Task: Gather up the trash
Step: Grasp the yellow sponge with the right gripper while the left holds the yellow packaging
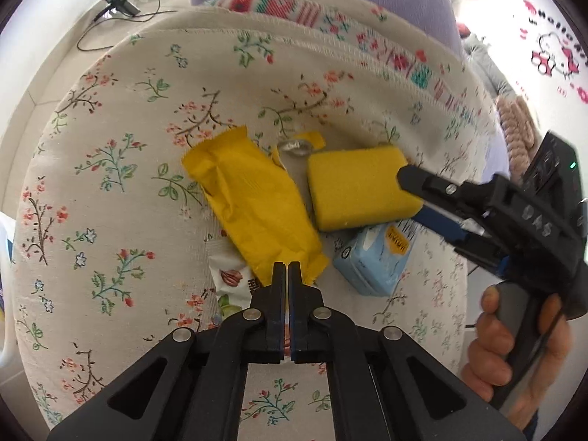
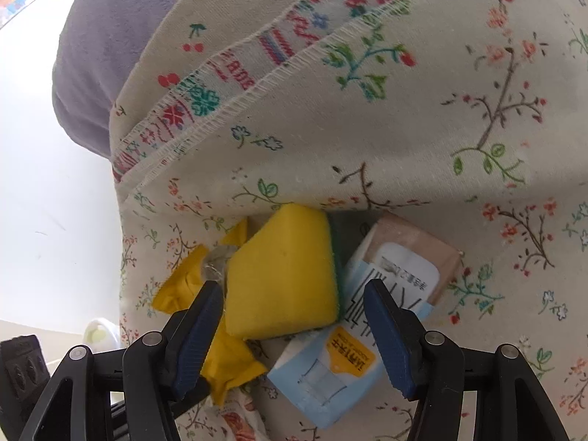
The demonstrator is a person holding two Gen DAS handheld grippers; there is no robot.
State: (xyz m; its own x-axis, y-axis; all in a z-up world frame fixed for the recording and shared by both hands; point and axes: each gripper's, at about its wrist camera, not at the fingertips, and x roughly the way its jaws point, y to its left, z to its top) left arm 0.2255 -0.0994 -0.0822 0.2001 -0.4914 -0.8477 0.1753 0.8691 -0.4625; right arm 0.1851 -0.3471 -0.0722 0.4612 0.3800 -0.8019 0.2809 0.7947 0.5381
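Observation:
On a floral cushion (image 1: 121, 117) lie a crumpled yellow wrapper (image 1: 253, 198), a yellow sponge (image 1: 356, 187), a light blue carton (image 1: 375, 257) and a white nut-snack packet (image 1: 229, 281). My left gripper (image 1: 286, 268) is shut, its tips over the wrapper's near end; whether it pinches the wrapper I cannot tell. My right gripper (image 2: 294, 290) is open around the sponge (image 2: 286, 275), which has a green underside. In the right wrist view the carton (image 2: 330, 360) lies under the sponge and the wrapper (image 2: 183, 286) to its left.
A small clear crumpled piece (image 1: 294, 147) lies behind the wrapper. A purple cushion (image 2: 99, 66) sits behind the floral one. Cables and small devices (image 1: 121, 0) lie on the floor at far left. A white plastic edge (image 1: 5, 286) stands left of the cushion.

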